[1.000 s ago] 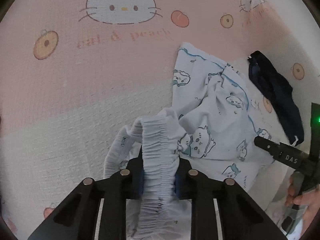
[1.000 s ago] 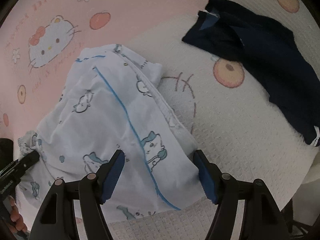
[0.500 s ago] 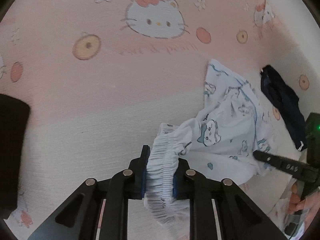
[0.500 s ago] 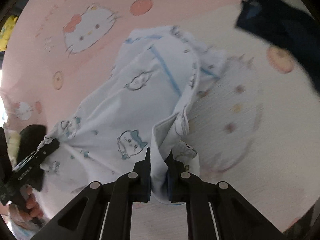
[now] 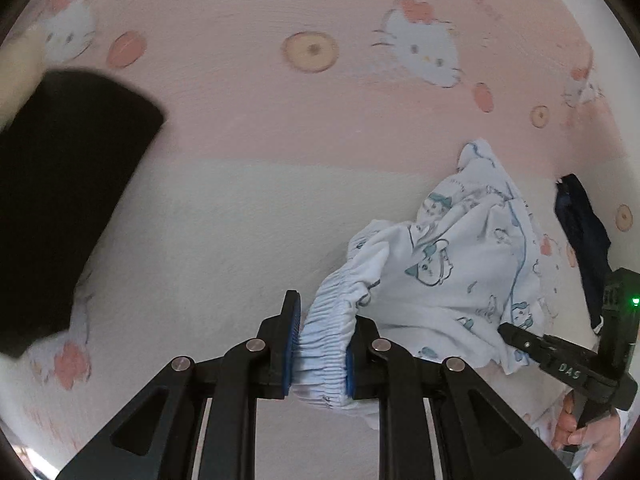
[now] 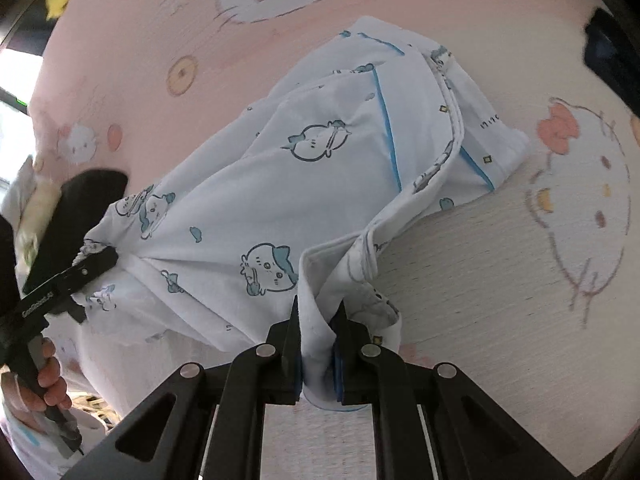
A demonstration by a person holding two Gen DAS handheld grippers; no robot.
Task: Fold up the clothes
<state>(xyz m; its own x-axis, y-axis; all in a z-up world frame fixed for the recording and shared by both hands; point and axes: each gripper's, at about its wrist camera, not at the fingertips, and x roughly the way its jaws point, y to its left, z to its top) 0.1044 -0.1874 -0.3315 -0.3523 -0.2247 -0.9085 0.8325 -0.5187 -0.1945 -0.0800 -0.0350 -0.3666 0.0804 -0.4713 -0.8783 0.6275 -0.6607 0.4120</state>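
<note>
Shorts (image 6: 256,184) now pulled out long betw. both grippers, lifted off the bedsheet (image 5: 240,208).
Left gripper (image 5: 320,344) clamps waistband, right gripper (image 6: 318,344) clamps hem; ready to lay flat for folding.

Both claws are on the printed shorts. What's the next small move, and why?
Probably draw the two claws apart and lift a little. The left claw is shut on the gathered waistband, the right claw on a folded hem, and the printed shorts between them sag in creases on the pink bedsheet. Taut cloth should lay flat for folding.

Pyjama hem (image 6: 320,280) — in right gripper (image 6: 318,354)
</note>
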